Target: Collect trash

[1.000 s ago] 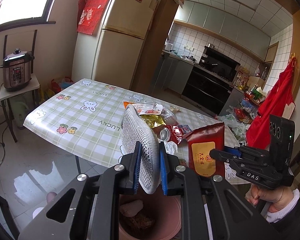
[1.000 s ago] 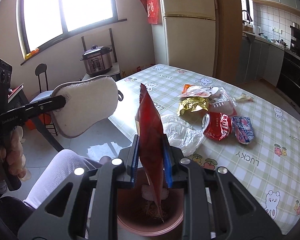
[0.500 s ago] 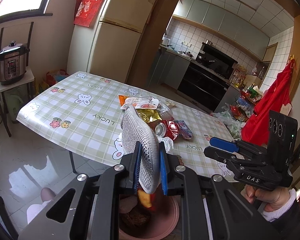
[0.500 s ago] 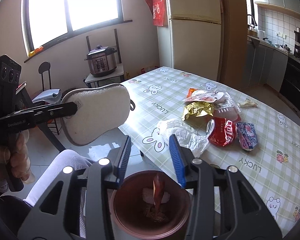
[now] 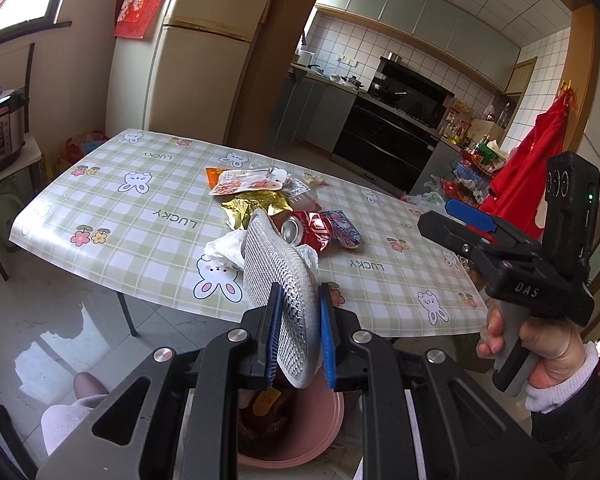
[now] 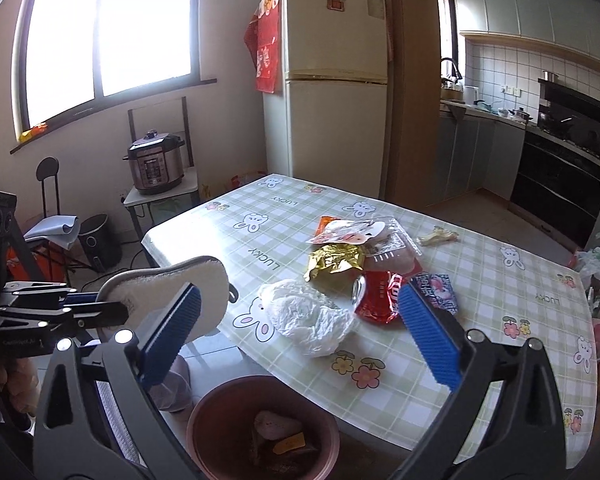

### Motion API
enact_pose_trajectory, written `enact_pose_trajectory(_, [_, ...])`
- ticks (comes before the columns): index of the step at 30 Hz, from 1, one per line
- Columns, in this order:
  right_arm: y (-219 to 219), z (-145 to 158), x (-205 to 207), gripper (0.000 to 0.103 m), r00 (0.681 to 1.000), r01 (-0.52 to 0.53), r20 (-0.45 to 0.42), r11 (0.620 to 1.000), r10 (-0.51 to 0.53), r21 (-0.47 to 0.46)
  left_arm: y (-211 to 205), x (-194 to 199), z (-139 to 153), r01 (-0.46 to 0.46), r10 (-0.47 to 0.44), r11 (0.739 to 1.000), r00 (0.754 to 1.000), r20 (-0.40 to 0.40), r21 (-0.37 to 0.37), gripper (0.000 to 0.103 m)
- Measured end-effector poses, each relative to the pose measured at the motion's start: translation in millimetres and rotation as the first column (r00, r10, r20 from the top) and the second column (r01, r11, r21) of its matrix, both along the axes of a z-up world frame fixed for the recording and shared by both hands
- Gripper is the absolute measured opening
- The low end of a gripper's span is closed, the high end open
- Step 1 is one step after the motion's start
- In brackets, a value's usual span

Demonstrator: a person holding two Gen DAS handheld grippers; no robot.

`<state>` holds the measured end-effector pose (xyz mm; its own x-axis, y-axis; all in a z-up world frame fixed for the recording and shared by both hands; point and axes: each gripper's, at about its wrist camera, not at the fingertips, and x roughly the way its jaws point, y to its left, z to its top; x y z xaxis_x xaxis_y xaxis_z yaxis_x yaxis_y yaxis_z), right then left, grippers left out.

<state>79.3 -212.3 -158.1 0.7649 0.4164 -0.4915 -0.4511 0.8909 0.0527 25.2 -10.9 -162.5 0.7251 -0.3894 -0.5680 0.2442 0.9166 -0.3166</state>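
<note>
Here, in the left wrist view, the left gripper (image 5: pixel 299 330) is clamped on a grey mesh-backed pad (image 5: pixel 281 286), which stands edge-on between its blue fingers (image 5: pixel 326 338) above a pink bin (image 5: pixel 300 440) on the floor. The bin already holds wrappers. Beyond it lies the table (image 5: pixel 140 216) with a checked cloth, and the trash sits in a loose cluster near its middle — a white plastic bag (image 5: pixel 226 249), a crushed red can (image 5: pixel 308 230), a gold foil wrapper (image 5: pixel 252 209) and an orange-and-white packet (image 5: pixel 244 180). To the right a hand (image 5: pixel 540 344) holds the right gripper (image 5: pixel 444 220), well apart from the pile.

From the right wrist view, the right gripper (image 6: pixel 300 334) stands wide with nothing between its fingers (image 6: pixel 430 334) — its jaws have just been opening. The bin (image 6: pixel 204 412) is directly below, a red pouch (image 6: pixel 288 444) lying inside. The plastic bag (image 6: pixel 312 318) and can (image 6: pixel 376 296) rest on the table (image 6: pixel 480 280) just ahead. At left, the left gripper (image 6: pixel 96 304) grips the pad (image 6: pixel 172 296), its white fleecy face showing.
</note>
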Motion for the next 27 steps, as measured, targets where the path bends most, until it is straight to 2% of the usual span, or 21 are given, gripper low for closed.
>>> enact_pose_trajectory(11, [-13.4, -4.8, 3.1, 0.097, 0.999, 0.05, -0.012, 0.999, -0.05, 0.009, -25.9, 2.9, -10.1, 0.097, -0.097, 0.995, 0.995, -0.023, 0.023, 0.02])
enact_pose_trajectory(12, [-13.8, -4.9, 2.6, 0.097, 0.999, 0.051, -0.012, 0.999, -0.051, 0.01, -28.2, 2.1, -11.1, 0.102, -0.101, 0.994, 0.995, -0.015, 0.034, 0.023])
enact_pose_trajectory(14, [-14.4, -5.3, 2.6, 0.097, 0.998, 0.054, -0.013, 0.998, -0.054, 0.013, -30.7, 0.8, -12.5, 0.096, -0.096, 0.994, 0.995, 0.007, 0.057, 0.061])
enact_pose_trajectory(18, [-14.2, -7.9, 3.5, 0.097, 0.998, 0.059, -0.02, 0.998, -0.059, 0.011, -25.0, 4.4, -14.2, 0.062, -0.063, 0.995, 0.998, 0.011, 0.073, 0.079])
enact_pose_trajectory(20, [-12.9, -9.4, 3.3, 0.097, 0.998, 0.061, -0.024, 0.998, -0.061, 0.004, -19.3, 5.2, -14.6, 0.021, -0.022, 0.997, 1.0, 0.017, 0.081, 0.095])
enact_pose_trajectory(27, [-11.9, -13.9, 5.1, 0.097, 0.995, 0.101, -0.022, 0.995, -0.102, -0.024, 2.8, 10.7, -17.8, -0.099, 0.1, 0.991, 0.995, -0.003, 0.087, 0.097])
